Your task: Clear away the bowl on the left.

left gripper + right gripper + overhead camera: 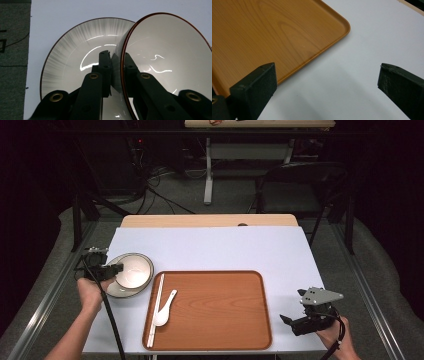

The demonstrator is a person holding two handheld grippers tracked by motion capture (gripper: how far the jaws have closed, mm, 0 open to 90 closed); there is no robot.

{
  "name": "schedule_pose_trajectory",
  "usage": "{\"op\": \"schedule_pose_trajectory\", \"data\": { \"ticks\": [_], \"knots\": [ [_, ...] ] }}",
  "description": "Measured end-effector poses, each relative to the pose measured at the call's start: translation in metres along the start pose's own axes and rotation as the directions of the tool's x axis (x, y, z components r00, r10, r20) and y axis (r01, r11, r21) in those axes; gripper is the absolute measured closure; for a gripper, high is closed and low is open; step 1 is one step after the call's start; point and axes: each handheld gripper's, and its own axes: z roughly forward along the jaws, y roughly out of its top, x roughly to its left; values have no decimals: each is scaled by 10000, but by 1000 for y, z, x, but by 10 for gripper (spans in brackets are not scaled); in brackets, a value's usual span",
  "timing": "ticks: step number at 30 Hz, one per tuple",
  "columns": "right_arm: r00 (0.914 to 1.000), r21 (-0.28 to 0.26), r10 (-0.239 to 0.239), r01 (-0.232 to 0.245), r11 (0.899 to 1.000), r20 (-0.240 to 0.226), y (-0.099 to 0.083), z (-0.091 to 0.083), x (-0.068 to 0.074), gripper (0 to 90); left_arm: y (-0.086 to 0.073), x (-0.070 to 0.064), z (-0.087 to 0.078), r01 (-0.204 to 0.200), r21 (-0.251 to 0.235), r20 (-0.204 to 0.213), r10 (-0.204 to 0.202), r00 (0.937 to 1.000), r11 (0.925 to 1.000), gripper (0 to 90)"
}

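Where the high view looks down on the table (215, 247), the left gripper (111, 269) sits at the near-left edge with its jaws clamped on the rim of a bowl (134, 270); the bowl is tilted up off a plate (116, 290) that lies just under and beside it; the tray (220, 320) lies to that gripper's right, with chopsticks (156, 307) and a spoon (165, 307) along the tray's left side, their long axes running away from the person; the right gripper (295, 320) hovers off the tray's right edge, well apart from the bowl, so the left hand (92, 290) is plainly the nearer one.

In the left gripper view, the jaws stand narrow, one pad outside and one inside the bowl's (170, 57) wall, pinching its red-brown rim; the bowl tips on edge, its opening to the gripper's right; the plate (72, 55) spreads behind and to the left, flat on the table.

In the right gripper view, the jaws stand wide with nothing between them; a rounded corner of the tray (287, 37) lies ahead and to the left, bare table (362, 50) ahead and right.

I judge the coming move to be a carry rightward onto the tray's free middle, clear of the spoon.
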Motion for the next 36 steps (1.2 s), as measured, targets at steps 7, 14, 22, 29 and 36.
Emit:
{"op": "schedule_pose_trajectory", "data": {
  "ticks": [7, 14, 22, 29, 36],
  "knots": [
    [10000, -80, 94, -94, 9999, -31, 1, 0, 0, 6, 3, -6, -12, -481, -405, -44, 480, 9988, 9980, 824],
    [9997, -61, 220, -221, 9997, -109, 2, 1, 0, 0, 7, -19, -25, -1107, -631, -8, 1108, 9938, 9919, 824],
    [9995, -162, 276, -278, 9995, -119, 5, 1, 2, 0, 11, -38, -34, -1716, -886, 157, 1736, 9847, 9812, 824],
    [9987, -250, 455, -460, 9986, -213, 11, 3, 3, 0, 14, -55, -40, -2082, -1050, 479, 2141, 9756, 9724, 824],
    [9984, -348, 488, -498, 9982, -271, 22, 6, 7, 0, 13, -78, -46, -2467, -1391, 893, 2603, 9614, 9590, 824]
  ]
}}
